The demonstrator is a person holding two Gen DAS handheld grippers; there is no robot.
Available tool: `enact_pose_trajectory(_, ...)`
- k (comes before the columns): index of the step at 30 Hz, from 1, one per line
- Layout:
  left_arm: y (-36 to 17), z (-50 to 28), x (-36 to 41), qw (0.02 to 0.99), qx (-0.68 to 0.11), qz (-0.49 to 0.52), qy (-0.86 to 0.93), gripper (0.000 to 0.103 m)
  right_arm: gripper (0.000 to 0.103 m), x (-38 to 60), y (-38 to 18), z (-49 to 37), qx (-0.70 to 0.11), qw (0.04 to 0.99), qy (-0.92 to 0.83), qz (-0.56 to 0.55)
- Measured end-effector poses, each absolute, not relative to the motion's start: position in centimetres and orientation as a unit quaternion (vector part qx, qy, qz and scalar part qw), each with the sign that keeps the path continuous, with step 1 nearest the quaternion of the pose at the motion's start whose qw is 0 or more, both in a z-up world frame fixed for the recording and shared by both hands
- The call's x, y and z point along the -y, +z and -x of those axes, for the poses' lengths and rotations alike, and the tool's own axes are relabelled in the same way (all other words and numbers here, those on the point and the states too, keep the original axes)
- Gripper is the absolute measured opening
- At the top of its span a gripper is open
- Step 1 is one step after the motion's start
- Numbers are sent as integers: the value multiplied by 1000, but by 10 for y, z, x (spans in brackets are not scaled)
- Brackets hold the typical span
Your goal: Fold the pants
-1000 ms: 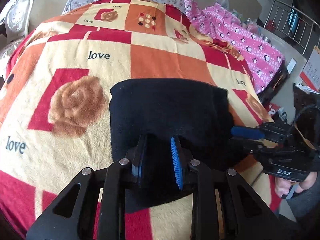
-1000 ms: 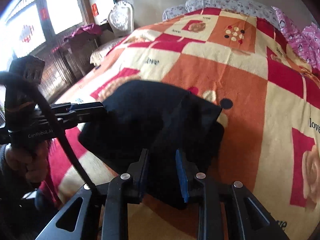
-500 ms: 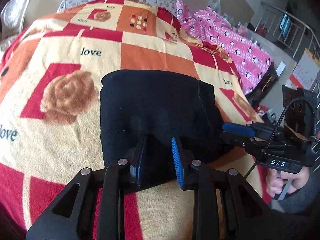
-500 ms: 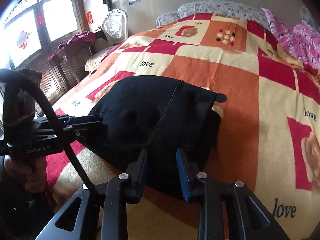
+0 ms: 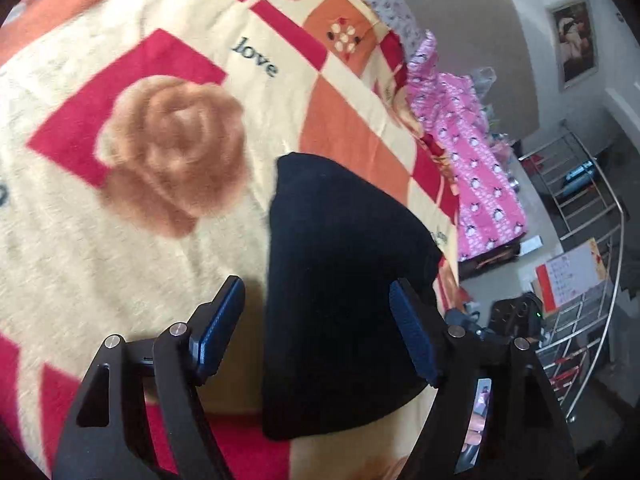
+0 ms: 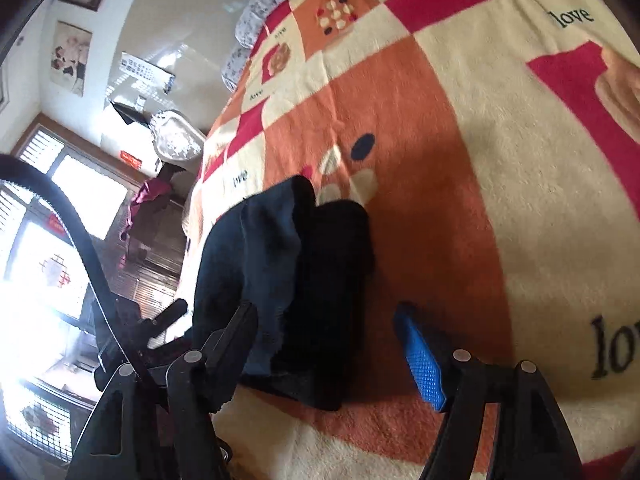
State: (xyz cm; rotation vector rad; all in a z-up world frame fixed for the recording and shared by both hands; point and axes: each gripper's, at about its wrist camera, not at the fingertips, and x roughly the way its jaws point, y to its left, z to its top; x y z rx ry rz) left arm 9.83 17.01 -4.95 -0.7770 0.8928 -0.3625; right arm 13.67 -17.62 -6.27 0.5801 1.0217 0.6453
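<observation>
The black pants lie folded into a compact stack on the patterned blanket. My left gripper is open, its blue-padded fingers spread either side of the stack's near part, holding nothing. In the right wrist view the pants show as layered folds. My right gripper is open over the stack's near edge, and its left finger overlaps the fabric, holding nothing.
A pink penguin-print cloth lies along the bed's far side. A metal railing and clutter stand beyond the bed edge. A window and a chair stand beside the bed.
Both grippers have opened and let go of the pants. Both cameras have tilted and drawn back, and the folded stack rests on the blanket.
</observation>
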Motion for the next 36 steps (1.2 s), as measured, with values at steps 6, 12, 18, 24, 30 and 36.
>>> enact_pose_trajectory(6,-43,-112,-158,818,-440,337,-153,42,43,161,-69,-150,-474,775,328,-259)
enact_pose_trajectory(12,-7,-125,-137,870,-407,240,-137,31,27,169,-44,-148,-435,800,344,-229)
enact_pose_trajectory(18,-14,-185,-126,864,-424,228,-146,31,27,188,-22,-201,-425,806,341,-232)
enact_pose_trajectory(24,-34,-191,-124,879,-419,195,-120,58,33,194,-65,-229,-456,798,320,-229)
enact_pose_trajectory(30,4,-157,-136,919,-351,155,-93,58,33,202,-16,-201,-382,846,317,-194)
enact_pose_trajectory(36,0,-135,-88,917,-357,87,-155,58,33,140,17,-170,-353,872,338,-24)
